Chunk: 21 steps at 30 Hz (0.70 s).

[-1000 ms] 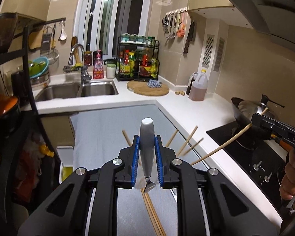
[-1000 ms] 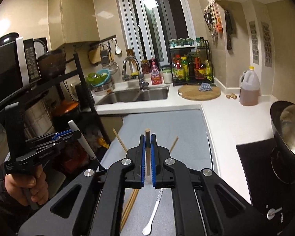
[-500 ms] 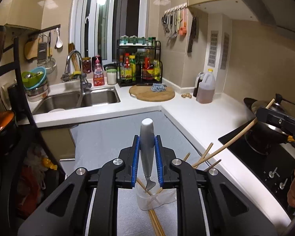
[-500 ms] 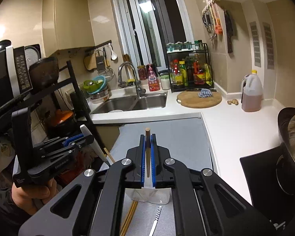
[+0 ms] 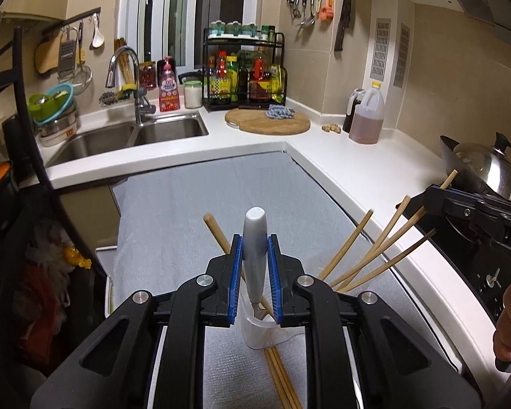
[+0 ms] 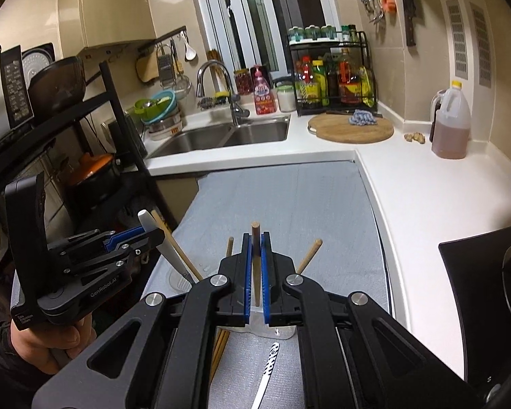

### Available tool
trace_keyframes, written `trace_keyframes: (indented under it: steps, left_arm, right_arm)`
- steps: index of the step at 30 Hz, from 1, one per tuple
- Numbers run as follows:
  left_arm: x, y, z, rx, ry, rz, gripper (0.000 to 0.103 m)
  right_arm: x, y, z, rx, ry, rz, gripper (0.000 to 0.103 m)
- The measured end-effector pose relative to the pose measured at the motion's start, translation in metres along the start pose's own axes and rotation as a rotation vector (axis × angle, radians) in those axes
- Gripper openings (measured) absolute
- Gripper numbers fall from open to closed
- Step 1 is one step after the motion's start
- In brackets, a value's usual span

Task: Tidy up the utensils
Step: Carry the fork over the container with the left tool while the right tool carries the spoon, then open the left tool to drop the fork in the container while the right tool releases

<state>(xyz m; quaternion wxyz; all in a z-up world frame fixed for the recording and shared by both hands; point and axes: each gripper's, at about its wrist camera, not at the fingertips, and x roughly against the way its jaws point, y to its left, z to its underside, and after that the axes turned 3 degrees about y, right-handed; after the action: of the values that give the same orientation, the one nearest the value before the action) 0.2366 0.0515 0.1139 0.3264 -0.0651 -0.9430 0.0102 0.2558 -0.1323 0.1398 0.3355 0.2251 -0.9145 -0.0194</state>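
My left gripper [image 5: 254, 260] is shut on a grey-handled utensil [image 5: 254, 238], held upright with its lower end in a clear plastic cup [image 5: 260, 332] on the grey mat [image 5: 221, 197]. Several wooden chopsticks [image 5: 354, 259] stand fanned out in the cup. My right gripper [image 6: 254, 266] is shut on one chopstick [image 6: 255, 238] directly above the cup [image 6: 272, 330]. The right gripper also shows in the left wrist view [image 5: 439, 196], and the left gripper in the right wrist view [image 6: 146, 238]. More chopsticks [image 5: 282, 381] and a patterned-handled utensil [image 6: 267, 368] lie on the mat.
A white counter [image 5: 368, 170] wraps round the mat. A sink [image 5: 133, 136] is at the back left, a round cutting board [image 5: 267, 122] and oil jug [image 5: 366, 119] at the back right. A wok [image 5: 483, 170] sits on the black cooktop [image 5: 473, 259]. A black rack [image 6: 68, 129] stands left.
Both grippers have come down towards the cup with their utensils. The held chopstick has joined the fanned ones in the cup, and the grey-handled utensil's end has dropped into it.
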Motion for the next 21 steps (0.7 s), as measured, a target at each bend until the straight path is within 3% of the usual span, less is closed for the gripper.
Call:
trace_keyframes:
  steps: [6,8,10,21]
  left_arm:
    - [-0.018,0.002,0.011,0.014,0.049,-0.004,0.017]
    - [-0.015,0.002,0.012,0.021,0.042,-0.006,0.029]
    - [-0.007,0.002,0.01,0.024,0.016,0.002,0.035]
    - [0.051,-0.004,0.01,0.037,-0.088,-0.018,0.037]
  right_arm:
    - [-0.017,0.001,0.007,0.012,0.047,0.019,0.012]
    - [-0.017,0.0,0.008,0.008,0.048,0.033,0.028]
    - [-0.013,0.0,0.008,0.01,0.039,0.051,0.035]
    - [0.043,0.001,0.007,0.027,-0.08,0.158,0.036]
